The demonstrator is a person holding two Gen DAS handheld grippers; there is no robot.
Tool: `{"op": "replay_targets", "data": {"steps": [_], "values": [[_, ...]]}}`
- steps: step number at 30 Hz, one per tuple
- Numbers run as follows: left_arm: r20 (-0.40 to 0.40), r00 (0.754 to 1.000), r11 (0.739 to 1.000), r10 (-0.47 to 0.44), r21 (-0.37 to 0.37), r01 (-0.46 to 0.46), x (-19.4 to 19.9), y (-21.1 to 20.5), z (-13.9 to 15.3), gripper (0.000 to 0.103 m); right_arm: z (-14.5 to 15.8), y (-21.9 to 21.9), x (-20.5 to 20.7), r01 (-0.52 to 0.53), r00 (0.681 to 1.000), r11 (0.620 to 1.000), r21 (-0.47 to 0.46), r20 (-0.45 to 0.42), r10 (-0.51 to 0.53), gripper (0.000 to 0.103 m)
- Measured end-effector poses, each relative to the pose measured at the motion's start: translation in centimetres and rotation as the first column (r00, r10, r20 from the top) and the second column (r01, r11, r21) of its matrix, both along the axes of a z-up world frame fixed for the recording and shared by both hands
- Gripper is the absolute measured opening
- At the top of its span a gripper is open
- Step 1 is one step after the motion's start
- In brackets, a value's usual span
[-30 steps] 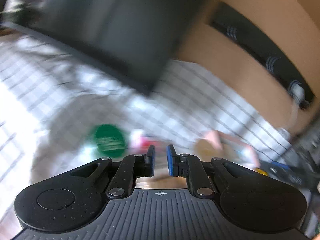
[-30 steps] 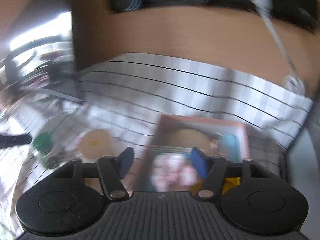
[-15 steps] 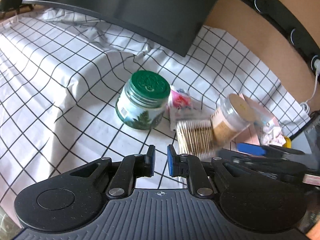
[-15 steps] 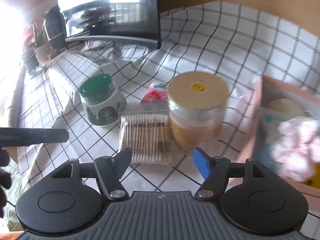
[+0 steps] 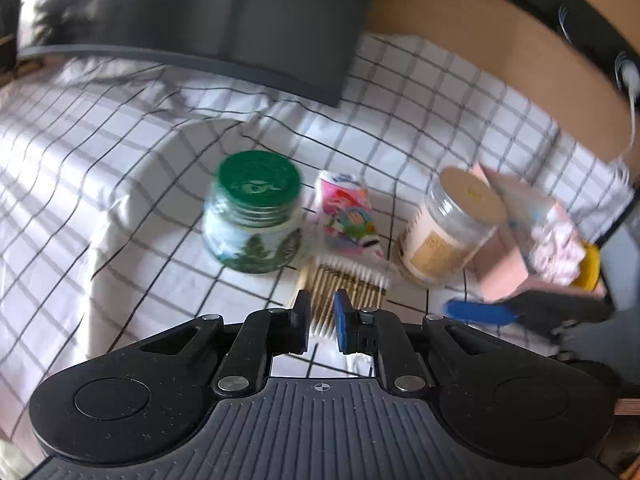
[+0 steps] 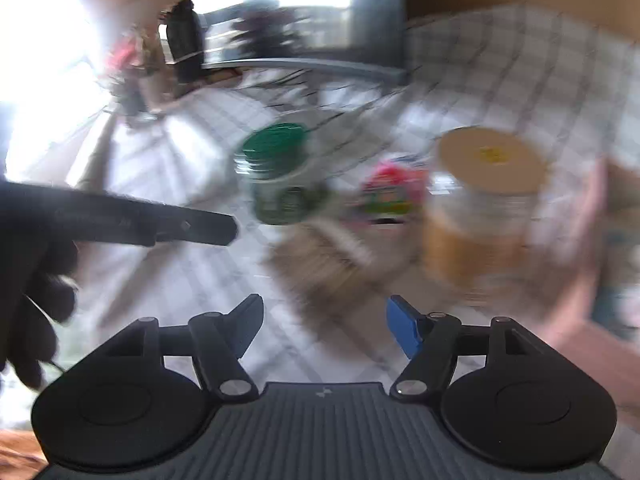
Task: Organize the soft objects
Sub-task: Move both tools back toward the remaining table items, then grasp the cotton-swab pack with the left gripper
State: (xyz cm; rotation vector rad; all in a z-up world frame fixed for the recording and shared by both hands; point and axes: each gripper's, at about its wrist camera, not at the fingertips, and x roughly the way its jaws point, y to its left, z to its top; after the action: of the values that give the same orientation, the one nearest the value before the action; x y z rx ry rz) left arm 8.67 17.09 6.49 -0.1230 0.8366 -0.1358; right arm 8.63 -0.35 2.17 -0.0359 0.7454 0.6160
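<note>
Cotton swabs [image 5: 344, 284]: lower centre, near ends hidden behind left gripper [image 5: 321, 322], jaws nearly closed, empty. Right gripper [image 6: 324, 326] wide, empty; its view blurred, pink box [image 5: 520, 248] cut off at right.

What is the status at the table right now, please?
Left gripper nearly shut, empty; right gripper open, empty. Cotton swab pack flat on the checked cloth, untouched. Green-lidded jar and clear jar flank it.

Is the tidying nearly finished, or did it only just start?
Just starting. The pink box already holds some soft bits. Neither the left gripper nor the right gripper holds anything. The cotton swabs, the colourful packet and both jars still sit out on the checked cloth.
</note>
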Motion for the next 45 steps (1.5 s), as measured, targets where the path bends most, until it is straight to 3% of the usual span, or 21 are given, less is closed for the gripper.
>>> {"op": "replay_targets", "data": {"steps": [2,7,9,11,16,17,20,22,24,28,32,37,45], "values": [[-0.007,0.999,0.997,-0.047,0.06,0.048,0.7,-1.6,-1.1,0.014,-0.3,-1.3,-0.6,0.061,0.998,0.998,-0.031,0.019,-0.06,0.069],[-0.115,0.984,0.978,-0.133,0.145,0.149,2.4,-4.6,-3.8,0.018,-1.7,-4.5,-0.6,0.157,0.987,0.988,-0.013,-0.036,-0.157,0.069],[-0.122,0.98,0.966,-0.158,0.185,0.179,2.5,-5.5,-4.1,0.02,-2.2,-5.5,-0.6,0.182,0.982,0.983,-0.014,-0.051,-0.183,0.069],[-0.14,0.975,0.961,-0.172,0.193,0.197,2.8,-6.1,-4.1,0.027,-2.8,-6.4,-0.6,0.203,0.977,0.979,-0.019,-0.066,-0.204,0.069],[-0.18,0.955,0.939,-0.238,0.209,0.273,3.1,-8.1,-4.5,0.064,-3.7,-6.8,-0.7,0.201,0.977,0.98,-0.002,-0.068,-0.201,0.071],[-0.184,0.952,0.939,-0.244,0.202,0.28,3.1,-8.2,-4.5,0.067,-3.8,-6.8,-0.8,0.2,0.978,0.98,0.001,-0.064,-0.199,0.072],[-0.141,0.964,0.948,-0.226,0.196,0.25,3.1,-7.8,-4.2,0.064,-3.9,-6.9,-1.2,0.201,0.978,0.98,0.008,-0.054,-0.2,0.073],[-0.089,0.98,0.941,-0.179,0.274,0.197,2.8,-7.4,-4.0,0.062,-4.0,-6.7,-1.3,0.204,0.978,0.979,0.008,-0.043,-0.203,0.074],[-0.095,0.984,0.932,-0.154,0.318,0.176,3.2,-7.0,-4.3,0.062,-4.1,-6.6,-1.5,0.202,0.979,0.979,0.005,-0.031,-0.202,0.076],[-0.123,0.983,0.954,-0.138,0.249,0.165,4.1,-5.9,-4.9,0.068,-4.2,-5.8,-1.9,0.193,0.981,0.981,-0.027,-0.002,-0.193,0.08],[-0.126,0.98,0.953,-0.152,0.243,0.179,4.6,-5.9,-5.0,0.07,-4.3,-5.2,-2.2,0.185,0.983,0.981,-0.059,0.025,-0.184,0.082],[-0.14,0.986,0.977,-0.096,0.176,0.12,5.4,-4.7,-5.4,0.077,-4.4,-5.1,-2.4,0.181,0.983,0.981,-0.068,0.03,-0.18,0.084],[-0.156,0.983,0.983,-0.096,0.137,0.118,5.7,-3.9,-6.2,0.081,-4.5,-4.7,-2.5,0.172,0.985,0.981,-0.09,0.041,-0.169,0.087]]}}
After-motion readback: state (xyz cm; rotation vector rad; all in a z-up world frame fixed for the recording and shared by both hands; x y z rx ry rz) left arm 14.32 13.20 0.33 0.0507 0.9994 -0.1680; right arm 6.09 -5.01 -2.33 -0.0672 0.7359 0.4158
